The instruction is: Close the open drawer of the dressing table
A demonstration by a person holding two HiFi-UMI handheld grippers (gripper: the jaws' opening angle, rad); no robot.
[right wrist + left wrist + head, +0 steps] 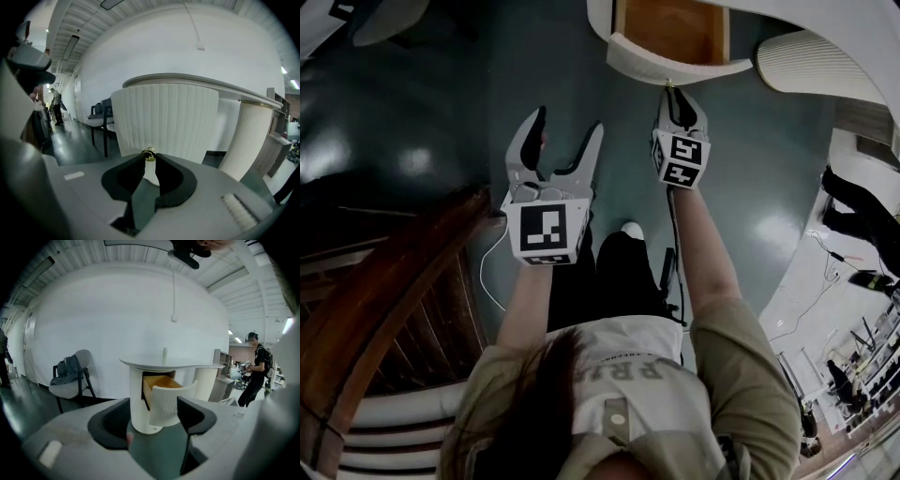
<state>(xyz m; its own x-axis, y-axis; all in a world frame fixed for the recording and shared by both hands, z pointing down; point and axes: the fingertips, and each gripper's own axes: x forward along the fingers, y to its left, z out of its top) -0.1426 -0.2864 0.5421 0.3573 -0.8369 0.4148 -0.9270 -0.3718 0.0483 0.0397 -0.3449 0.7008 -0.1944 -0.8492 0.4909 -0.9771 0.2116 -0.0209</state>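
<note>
**A:** Where is the drawer (670, 33) right now?

**B:** It is pulled out of the dressing table (174, 363), just under the front edge of its top. The head view looks down into its bare wooden inside.

**A:** Which gripper has it?

**B:** The right gripper (673, 92). Its jaws are pinched together on the small brass knob (149, 152) at the middle of the ribbed drawer front (164, 117). The left gripper (569, 127) hangs well apart from the table, with its jaws spread wide and nothing between them.

**A:** So what does the move need?

**B:** A straight push, I'd judge. The drawer lies dead ahead of the right gripper, and its sliding axis runs along the line the gripper points, into the table's body. Pushing off that line might jam it.
</note>
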